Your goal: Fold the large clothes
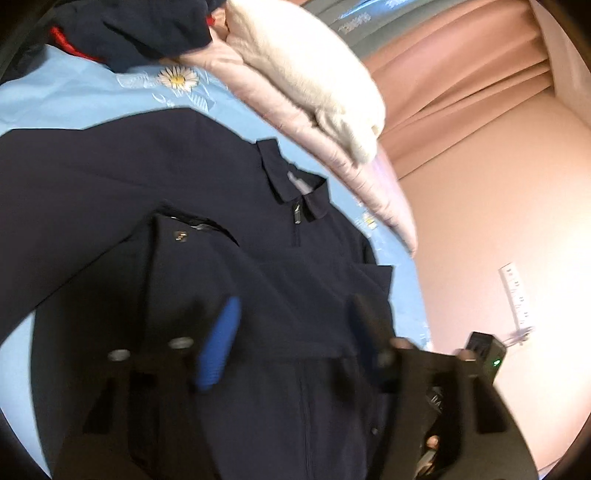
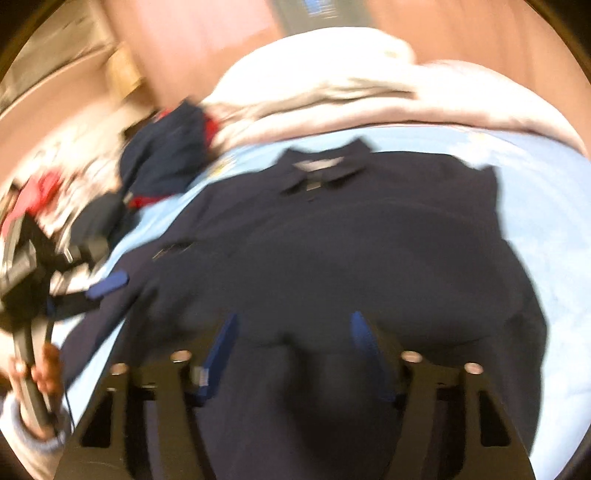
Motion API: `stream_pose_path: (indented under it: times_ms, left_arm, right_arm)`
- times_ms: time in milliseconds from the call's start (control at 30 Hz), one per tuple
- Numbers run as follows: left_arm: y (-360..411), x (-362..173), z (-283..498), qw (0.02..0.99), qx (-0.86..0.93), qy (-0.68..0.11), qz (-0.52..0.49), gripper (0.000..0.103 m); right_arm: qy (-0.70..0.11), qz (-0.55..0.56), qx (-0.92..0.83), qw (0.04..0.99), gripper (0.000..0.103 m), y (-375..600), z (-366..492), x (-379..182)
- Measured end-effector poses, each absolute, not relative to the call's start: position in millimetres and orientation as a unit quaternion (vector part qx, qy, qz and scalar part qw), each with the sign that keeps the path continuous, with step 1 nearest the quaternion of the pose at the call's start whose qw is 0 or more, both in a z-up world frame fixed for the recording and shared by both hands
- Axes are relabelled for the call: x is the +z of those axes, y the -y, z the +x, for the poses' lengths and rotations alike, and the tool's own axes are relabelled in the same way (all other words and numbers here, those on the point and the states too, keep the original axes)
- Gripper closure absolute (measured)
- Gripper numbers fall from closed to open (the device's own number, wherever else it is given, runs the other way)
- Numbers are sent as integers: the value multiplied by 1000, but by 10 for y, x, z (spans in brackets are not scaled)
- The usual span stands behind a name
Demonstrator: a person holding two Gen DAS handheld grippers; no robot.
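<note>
One garment: navy jacket [image 1: 229, 258], spread front-up on the light blue bedsheet [image 1: 55, 107], collar toward the pile at the bed's far edge.
Collar and zip: collar [image 1: 291, 184] flat, zip pull [image 1: 296, 214] just below it, zipper closed down the chest.
Sleeve: one sleeve [image 1: 192, 280] folded across the chest, its cuff end near the collar side; a small metal snap shows on it.
Left gripper [image 1: 291, 332]: jaws apart, blue pads above the jacket's lower front, nothing pinched between them; no earlier view to compare.
Right gripper [image 2: 295, 343]: jaws apart over the jacket's hem area, nothing clamped; picture heavily blurred, contact with the cloth cannot be told.
Holder: a hand [image 2: 40, 373] with a pale cuff grips the left tool's handle, at the bed's left edge in the right wrist view.
Bed's far edge: cream fleece [image 1: 306, 70] stacked on a pink quilted piece [image 1: 332, 147].
Far left corner: second dark garment with red trim [image 1: 122, 33], crumpled.
Sheet: daisy print [image 1: 176, 78] beside that garment.
Beyond bed: pink curtain [image 1: 461, 66]; white power strip [image 1: 517, 295] on the floor.
</note>
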State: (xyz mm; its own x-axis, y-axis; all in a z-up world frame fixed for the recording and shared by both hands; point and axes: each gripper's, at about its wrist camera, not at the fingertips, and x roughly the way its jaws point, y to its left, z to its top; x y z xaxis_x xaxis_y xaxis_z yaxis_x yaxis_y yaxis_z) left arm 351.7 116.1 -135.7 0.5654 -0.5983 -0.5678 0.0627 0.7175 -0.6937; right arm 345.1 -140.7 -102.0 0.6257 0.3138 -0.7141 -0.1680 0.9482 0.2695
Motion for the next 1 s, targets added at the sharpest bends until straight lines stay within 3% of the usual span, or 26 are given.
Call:
stream_pose_path:
  times_ms: [33,200,233,300,367,400,467,500,533,600,733,800,1000]
  left_arm:
    - [-1108,-1414,3585,832,-184,-426,-302,63]
    - [-1166,-1909,3749,828,-94,-477,-280,74]
    - [-1213,-2054,3772,820,-82,-491,-284,81]
    - [-1301,-2152,3759,816,-79,-493,-292,92]
    - [-1388,-2143,3748,808,-91,-489,-317,90]
    - [-1418,-2127,3736,803,-98,-489,-328,83]
    - [-1537,-2023,3601,797,-113,-477,-352,48]
    - [-1598,-1915,3482,807,-110,-463,-349,22]
    - [-1659,-1822,3359,818,-104,-449,-344,13]
    - [-1836,-1638,3064,833,-105,-422,-342,13]
    - [-2317,-1495,2368,840,-86,-381,-376,13]
    - [-2582,-1508,1985,842,-56,-364,-395,13]
    - [-3313,-1738,806,816,31,-329,-474,13]
  right_arm:
    - [-412,88,116,899,49,1467,3500,-1066]
    - [-463,79,38,882,61,1627,3695,-1506]
    - [-465,75,34,882,66,1640,3626,-1528]
    - [-455,63,37,888,67,1565,3618,-1555]
    - [-457,53,32,887,66,1471,3643,-1539]
    - [-460,54,31,886,64,1459,3670,-1533]
    - [-464,76,34,882,59,1509,3630,-1457]
    - [-458,90,48,883,57,1524,3562,-1394]
    - [-453,97,58,884,55,1671,3476,-1362]
    - [-441,100,66,890,48,1657,3252,-1239]
    - [-408,107,77,904,45,1678,2765,-1086]
    - [-391,122,86,908,35,1696,2521,-1062]
    - [-379,163,108,904,34,1759,1970,-1115]
